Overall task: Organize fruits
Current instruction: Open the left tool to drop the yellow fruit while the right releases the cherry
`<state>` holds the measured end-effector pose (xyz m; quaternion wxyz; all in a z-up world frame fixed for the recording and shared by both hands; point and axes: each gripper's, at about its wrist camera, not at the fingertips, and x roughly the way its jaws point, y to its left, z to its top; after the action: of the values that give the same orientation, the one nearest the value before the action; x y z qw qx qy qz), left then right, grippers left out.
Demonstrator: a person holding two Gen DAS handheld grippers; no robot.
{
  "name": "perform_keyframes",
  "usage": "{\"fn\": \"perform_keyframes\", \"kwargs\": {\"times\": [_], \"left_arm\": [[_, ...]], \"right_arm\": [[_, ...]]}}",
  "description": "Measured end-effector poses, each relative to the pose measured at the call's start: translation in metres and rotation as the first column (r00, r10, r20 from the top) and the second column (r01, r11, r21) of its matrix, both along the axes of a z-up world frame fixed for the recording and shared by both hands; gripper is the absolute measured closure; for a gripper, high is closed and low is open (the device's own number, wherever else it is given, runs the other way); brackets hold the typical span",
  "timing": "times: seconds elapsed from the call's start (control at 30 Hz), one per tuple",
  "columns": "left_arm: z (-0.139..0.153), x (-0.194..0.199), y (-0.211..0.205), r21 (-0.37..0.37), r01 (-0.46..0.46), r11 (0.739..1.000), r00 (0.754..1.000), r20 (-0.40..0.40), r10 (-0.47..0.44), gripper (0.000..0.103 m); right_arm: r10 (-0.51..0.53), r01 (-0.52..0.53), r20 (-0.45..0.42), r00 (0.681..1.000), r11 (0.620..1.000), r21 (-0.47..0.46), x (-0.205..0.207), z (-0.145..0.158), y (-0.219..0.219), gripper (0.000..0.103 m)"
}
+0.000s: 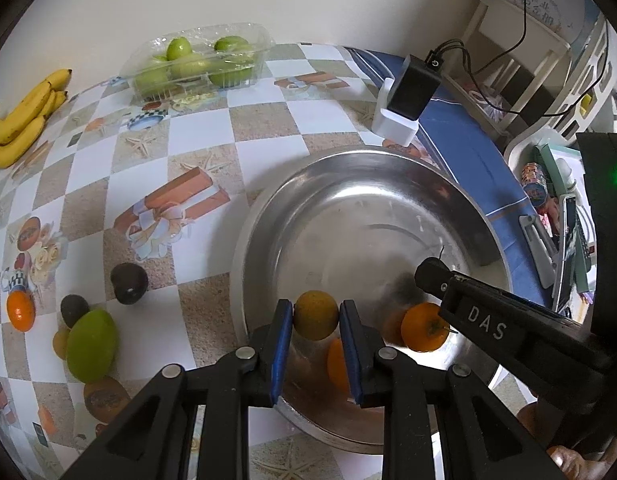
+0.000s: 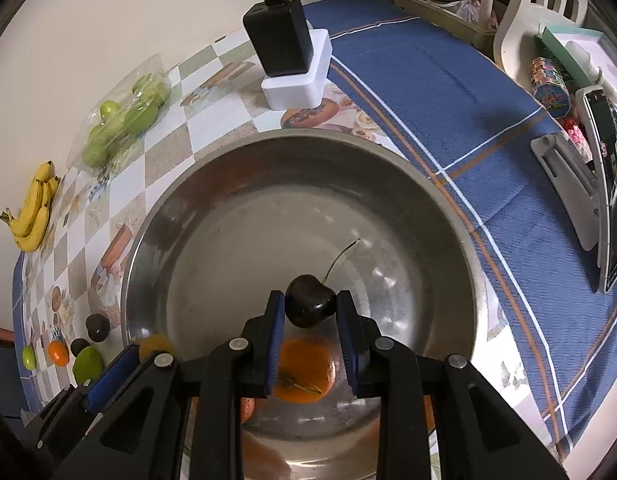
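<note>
The steel bowl (image 2: 448,216) sits near the tabletop (image 1: 196,140) edge, its wide floor mostly bare toward 12 o'clock. The left tool (image 1: 315,316) is clamped on a yellow-green citrus (image 1: 315,314) over the bowl's near rim; the right tool (image 2: 310,306) pinches a dark cherry (image 2: 310,306) above one orange (image 2: 304,372) lying in the bowl. A black adapter on a white block (image 2: 294,64) stands beyond the rim at 12 o'clock. At 9 o'clock lie two dark fruits (image 1: 129,283), one green mango (image 1: 92,346), one small orange (image 1: 21,311); farther off, one banana bunch (image 1: 22,116) and one tray of green fruit (image 1: 196,62)
</note>
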<state>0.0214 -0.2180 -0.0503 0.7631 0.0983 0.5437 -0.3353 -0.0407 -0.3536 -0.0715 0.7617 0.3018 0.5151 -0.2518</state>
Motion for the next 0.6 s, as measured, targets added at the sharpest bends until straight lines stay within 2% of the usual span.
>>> {"fn": "perform_keyframes", "kwargs": {"times": [0.17,0.23,0.3,0.33,0.47,0.6], "left_arm": [[-0.001,0.001,0.0,0.008,-0.001,1.0,1.0,-0.003,0.001,0.074],[0.0,0.001,0.001,0.003,0.0,1.0,1.0,-0.008,0.0,0.07],[0.001,0.001,0.002,-0.002,0.001,1.0,1.0,-0.009,-0.001,0.061],[0.002,0.001,0.002,-0.004,0.002,1.0,1.0,-0.007,-0.002,0.059],[0.006,0.001,0.003,-0.011,-0.005,1.0,1.0,0.0,0.005,0.059],[0.01,0.006,0.009,-0.009,-0.026,1.0,1.0,0.002,0.026,0.056]], "right_arm": [[0.011,-0.011,-0.002,1.0,1.0,-0.011,0.002,0.0,0.002,0.075],[0.018,-0.018,-0.005,1.0,1.0,-0.01,0.004,-0.001,0.003,0.075],[0.023,-0.023,-0.008,1.0,1.0,-0.005,0.005,-0.002,0.004,0.075],[0.026,-0.026,-0.009,1.0,1.0,-0.006,0.006,-0.002,0.004,0.075],[0.022,-0.022,-0.004,1.0,1.0,-0.018,0.005,0.001,0.004,0.067],[0.02,-0.019,0.011,1.0,1.0,-0.022,0.005,0.007,0.003,0.066]]}}
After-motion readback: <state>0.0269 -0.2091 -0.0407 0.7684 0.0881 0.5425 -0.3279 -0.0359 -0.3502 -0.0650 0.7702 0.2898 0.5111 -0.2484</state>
